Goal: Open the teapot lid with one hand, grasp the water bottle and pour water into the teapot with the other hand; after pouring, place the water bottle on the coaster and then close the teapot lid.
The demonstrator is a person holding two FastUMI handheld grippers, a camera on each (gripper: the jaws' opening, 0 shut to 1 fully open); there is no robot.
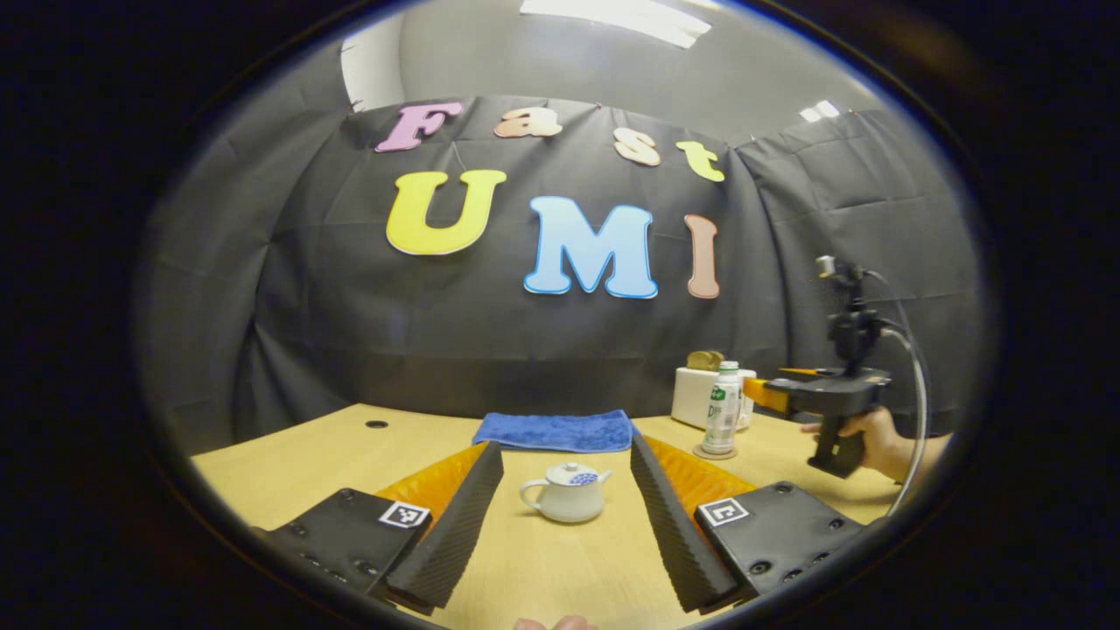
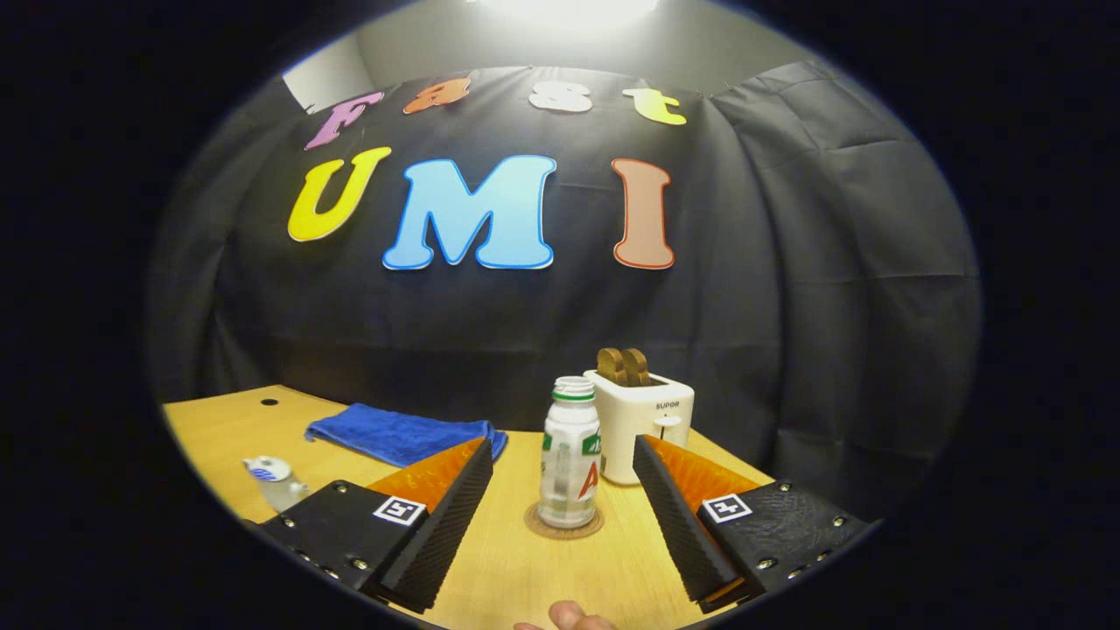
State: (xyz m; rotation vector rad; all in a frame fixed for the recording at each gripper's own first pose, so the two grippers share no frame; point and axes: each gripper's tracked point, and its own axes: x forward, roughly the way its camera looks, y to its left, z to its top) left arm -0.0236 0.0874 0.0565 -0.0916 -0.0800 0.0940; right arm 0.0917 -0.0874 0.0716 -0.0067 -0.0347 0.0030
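While both grippers stand spread and empty — left gripper (image 1: 567,525) facing the lidded teapot (image 1: 567,493), right gripper (image 2: 564,516) facing the water bottle (image 2: 570,453) on its coaster (image 2: 563,523) — risk noted: an off-centre grasp may topple the bottle against the toaster (image 2: 643,426) just behind.

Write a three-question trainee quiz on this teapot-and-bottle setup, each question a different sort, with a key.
1. True or false: the teapot has its lid on.
2. The water bottle stands on: A) the blue towel, B) the coaster, C) the toaster.
3. Fill in: the left gripper and the right gripper both have their fingers ____.

Key: 1 true. 2 B. 3 open: each frames its target without touching it.
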